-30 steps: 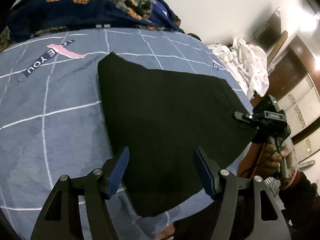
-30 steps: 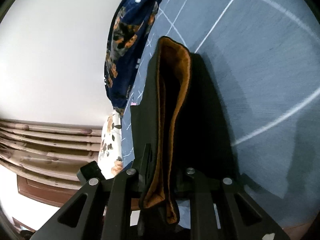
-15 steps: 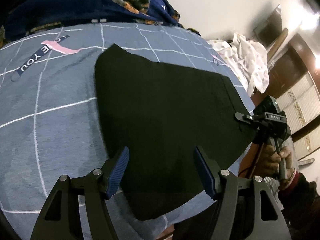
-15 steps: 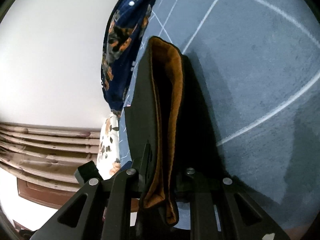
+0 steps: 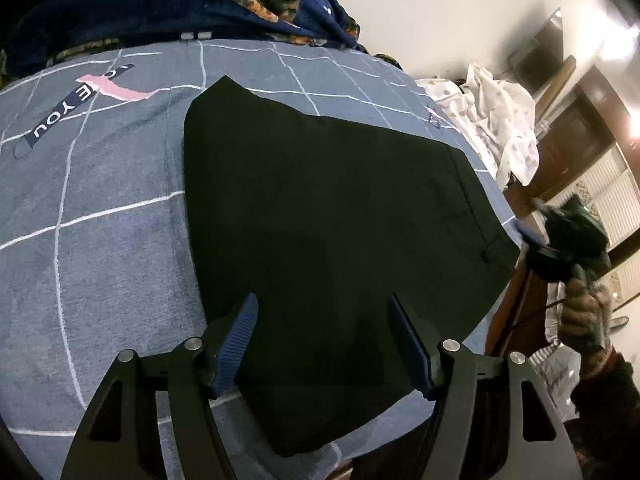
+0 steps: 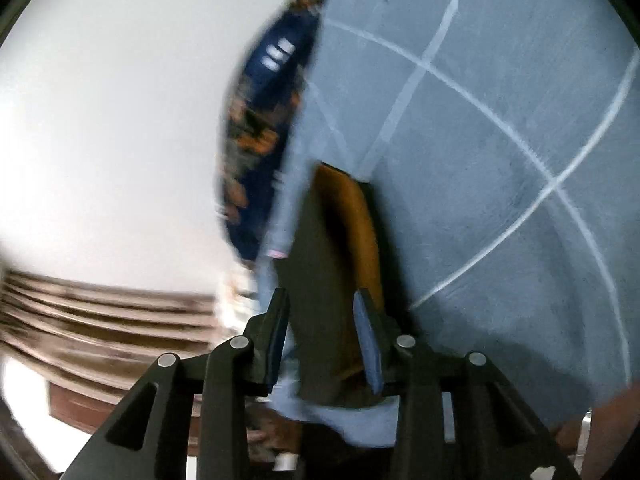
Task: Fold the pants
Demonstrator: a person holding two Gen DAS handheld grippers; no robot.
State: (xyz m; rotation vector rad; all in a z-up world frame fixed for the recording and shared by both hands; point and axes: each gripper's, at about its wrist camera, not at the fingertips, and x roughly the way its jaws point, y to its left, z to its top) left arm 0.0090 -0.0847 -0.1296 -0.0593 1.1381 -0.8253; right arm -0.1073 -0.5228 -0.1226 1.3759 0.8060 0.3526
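Pants: the black pants (image 5: 328, 216) lie folded flat on the blue checked bedspread (image 5: 100, 208), reaching from mid-bed to the right-hand edge, where the waistband with its belt loop sits. In the right wrist view the same pants (image 6: 320, 280) show an orange lining along their open edge.

Right gripper: the right gripper (image 6: 322, 338) has its jaws parted to either side of the waistband edge. The cloth passes between the blue pads, yet gaps show on both sides, so nothing is clamped. This view is motion-blurred.

Left gripper: the left gripper (image 5: 324, 344) hovers over the near part of the pants, jaws spread wide and holding nothing.

Step in hand: by my reading, a fold has just been laid and the next grasp is being set up; whether one more fold is wanted I cannot tell.

Doing it well: take every layer at a corner in one bite, not only the top one. Lift both ends together and keep the edges aligned. Lay the cloth down before opening the jaws, so no crease drags.

Risk: the waistband lies right at the bed edge and could slide off.

Surroundings: a dark floral quilt (image 5: 168, 4) lies bunched at the far side, and a white spotted cloth (image 5: 500, 120) is heaped beyond the right edge.
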